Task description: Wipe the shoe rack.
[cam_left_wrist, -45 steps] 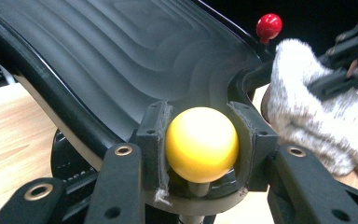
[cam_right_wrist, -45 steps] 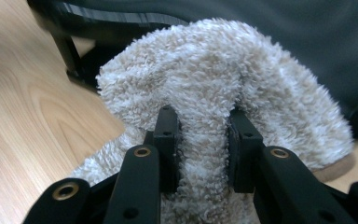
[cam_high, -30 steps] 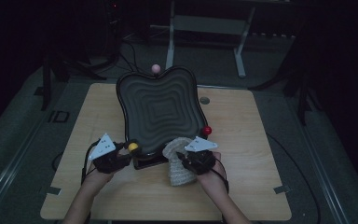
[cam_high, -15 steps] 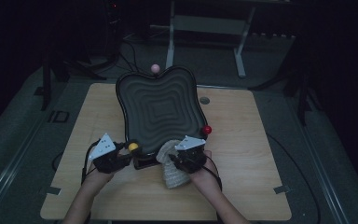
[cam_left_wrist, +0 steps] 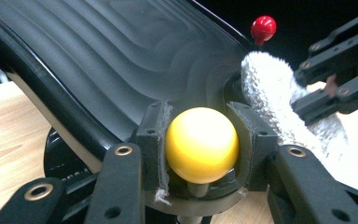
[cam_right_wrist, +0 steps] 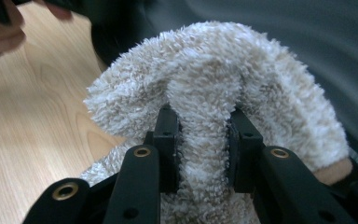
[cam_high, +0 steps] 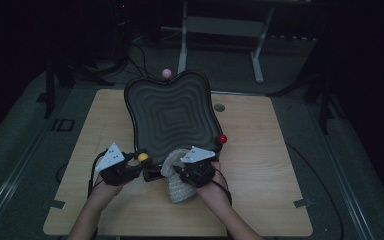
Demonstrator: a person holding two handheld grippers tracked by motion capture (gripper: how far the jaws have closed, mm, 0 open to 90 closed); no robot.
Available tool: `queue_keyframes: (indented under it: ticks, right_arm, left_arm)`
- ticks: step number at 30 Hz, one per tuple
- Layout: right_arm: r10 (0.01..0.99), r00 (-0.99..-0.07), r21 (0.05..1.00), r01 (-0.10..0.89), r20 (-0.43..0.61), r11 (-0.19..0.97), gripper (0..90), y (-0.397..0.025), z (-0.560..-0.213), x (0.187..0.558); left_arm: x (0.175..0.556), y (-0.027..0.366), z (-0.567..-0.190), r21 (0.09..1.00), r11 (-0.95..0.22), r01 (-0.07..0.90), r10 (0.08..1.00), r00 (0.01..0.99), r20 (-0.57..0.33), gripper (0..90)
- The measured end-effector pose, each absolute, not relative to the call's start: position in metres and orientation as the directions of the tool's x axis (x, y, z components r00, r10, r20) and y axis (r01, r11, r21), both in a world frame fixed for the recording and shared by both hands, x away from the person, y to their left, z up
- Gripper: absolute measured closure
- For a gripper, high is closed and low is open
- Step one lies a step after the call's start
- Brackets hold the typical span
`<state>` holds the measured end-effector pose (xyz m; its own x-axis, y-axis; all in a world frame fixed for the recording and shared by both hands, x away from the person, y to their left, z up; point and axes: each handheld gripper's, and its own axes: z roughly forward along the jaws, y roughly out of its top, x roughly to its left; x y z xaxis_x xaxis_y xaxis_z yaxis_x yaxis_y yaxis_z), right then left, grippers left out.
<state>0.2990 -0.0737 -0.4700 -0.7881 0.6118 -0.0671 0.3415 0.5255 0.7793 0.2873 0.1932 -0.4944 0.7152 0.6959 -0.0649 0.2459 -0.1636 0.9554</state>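
Your right gripper (cam_right_wrist: 200,149) has its jaws clamped on a fold of the fluffy cloth (cam_right_wrist: 214,93), at the tray's (cam_high: 172,112) near rim. Your left gripper (cam_left_wrist: 200,149) grips the yellow knob (cam_left_wrist: 201,143) between its jaws.

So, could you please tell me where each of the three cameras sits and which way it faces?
High view: above the person's side, looking forward and down at the wooden table; both forearms enter from below.
Left gripper view: on the left tool, its black jaws around the yellow ball knob of the dark rippled tray.
Right gripper view: on the right tool, jaws pinching the fluffy beige cloth.
Shared: both gripper views show the tray and the cloth.
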Motion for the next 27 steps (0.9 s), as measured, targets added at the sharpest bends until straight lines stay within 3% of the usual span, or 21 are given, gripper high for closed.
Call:
queue_keyframes:
  ticks: [6, 22, 27]
  right_arm:
    - [0.601, -0.798, 0.753, 0.367, -0.048, 0.547, 70.0, -0.065, -0.486, 0.296]
    - [0.476, -0.878, 0.783, 0.260, -0.053, 0.566, 70.1, -0.024, -0.481, 0.265]
    - [0.464, -0.884, 0.729, 0.284, -0.052, 0.623, 70.1, -0.012, -0.498, 0.272]
  left_arm:
    - [0.287, 0.193, -0.494, 0.955, -0.164, 0.247, 0.698, 0.713, -0.065, 60.1]
    - [0.287, 0.192, -0.494, 0.954, -0.166, 0.250, 0.701, 0.711, -0.064, 60.1]
    - [0.287, 0.193, -0.494, 0.954, -0.167, 0.250, 0.700, 0.712, -0.064, 60.2]
